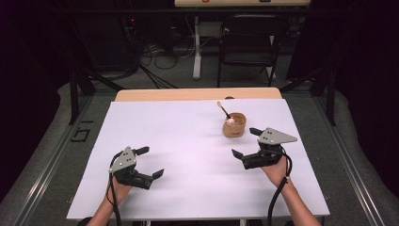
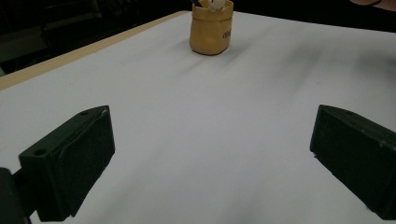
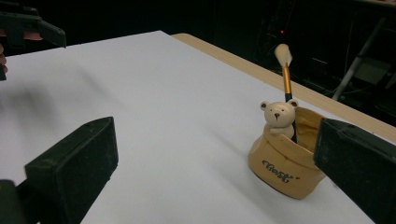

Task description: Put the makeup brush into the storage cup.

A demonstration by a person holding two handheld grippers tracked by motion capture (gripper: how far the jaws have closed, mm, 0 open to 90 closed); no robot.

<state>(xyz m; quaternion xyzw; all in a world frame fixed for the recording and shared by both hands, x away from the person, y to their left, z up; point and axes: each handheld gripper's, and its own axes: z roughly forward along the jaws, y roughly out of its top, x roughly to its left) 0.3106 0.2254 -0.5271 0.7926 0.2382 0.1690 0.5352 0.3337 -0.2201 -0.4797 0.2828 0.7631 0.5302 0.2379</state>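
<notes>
Presumably rigid and breakable, the pot point(image 1: 234, 125) at 1 o'clock wants a mid-wall grip; left claw point(image 1: 149, 162) and right claw point(image 1: 246, 142) gape wide, empty.

Holder point(image 2: 211, 29) top cropped in left gripper view; brush point(image 3: 286, 79) base hidden inside.

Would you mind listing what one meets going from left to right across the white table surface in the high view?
Left gripper, held open near the table's front left → right gripper, also open → tan bear-shaped holder with a brush standing in it lies farther back, overlapping the right gripper's span, so its place is unclear.
</notes>
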